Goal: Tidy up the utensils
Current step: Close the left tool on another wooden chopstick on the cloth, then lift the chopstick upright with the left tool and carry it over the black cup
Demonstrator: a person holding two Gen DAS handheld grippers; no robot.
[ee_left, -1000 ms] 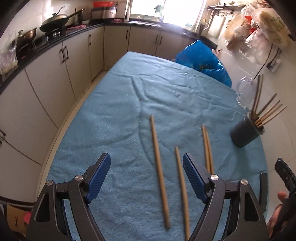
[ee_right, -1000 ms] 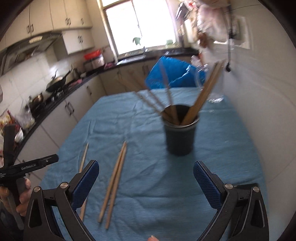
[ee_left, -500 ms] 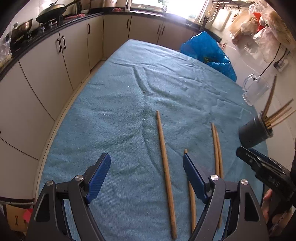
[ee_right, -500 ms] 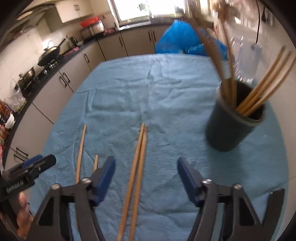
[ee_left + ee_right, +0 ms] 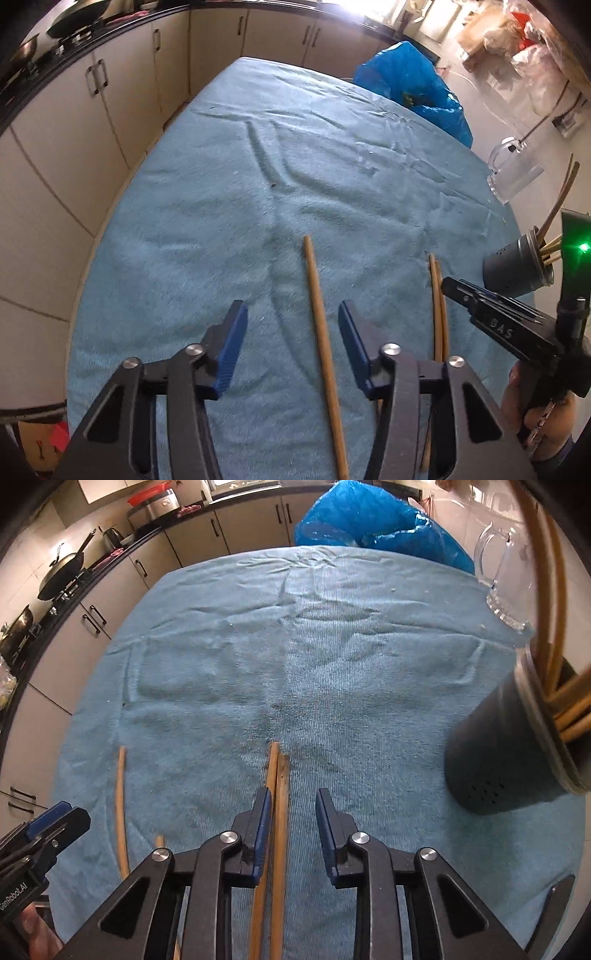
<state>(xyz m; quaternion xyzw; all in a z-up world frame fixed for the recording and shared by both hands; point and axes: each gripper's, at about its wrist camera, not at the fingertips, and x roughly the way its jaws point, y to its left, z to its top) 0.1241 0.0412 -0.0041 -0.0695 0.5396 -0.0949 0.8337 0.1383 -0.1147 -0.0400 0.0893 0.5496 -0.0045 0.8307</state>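
Going left to right in the left wrist view, the left gripper [image 5: 291,343] hangs low over the blue cloth [image 5: 207,229], its jaws apart but narrower than half a second ago. They now straddle one long chopstick [image 5: 321,339], which runs from about 12 o'clock down toward 6 o'clock between the blue pads – earlier it lay nearer the right pad. Neither pad touches it. A shorter stick shows only as a sliver behind the right finger. Further right lies a pair of chopsticks [image 5: 439,314] side by side, and at 3 o'clock the right gripper [image 5: 495,325] reaches in, closer than before. Beyond it, at about 2 o'clock, stands the dark cup [image 5: 517,266] holding more sticks.

In the right wrist view, the left gripper [image 5: 44,827] sits at 8 o'clock beside the long chopstick [image 5: 120,805]. At centre the right gripper [image 5: 291,823] has dropped onto the pair of chopsticks [image 5: 279,786]. Its jaws are parted – much less so than before – with the left stick against the left pad and the other lying just inside the gap. The dark cup [image 5: 498,757] stands at 3 o'clock, larger in view than earlier, and a clear mug [image 5: 506,576] sits at 1 o'clock.
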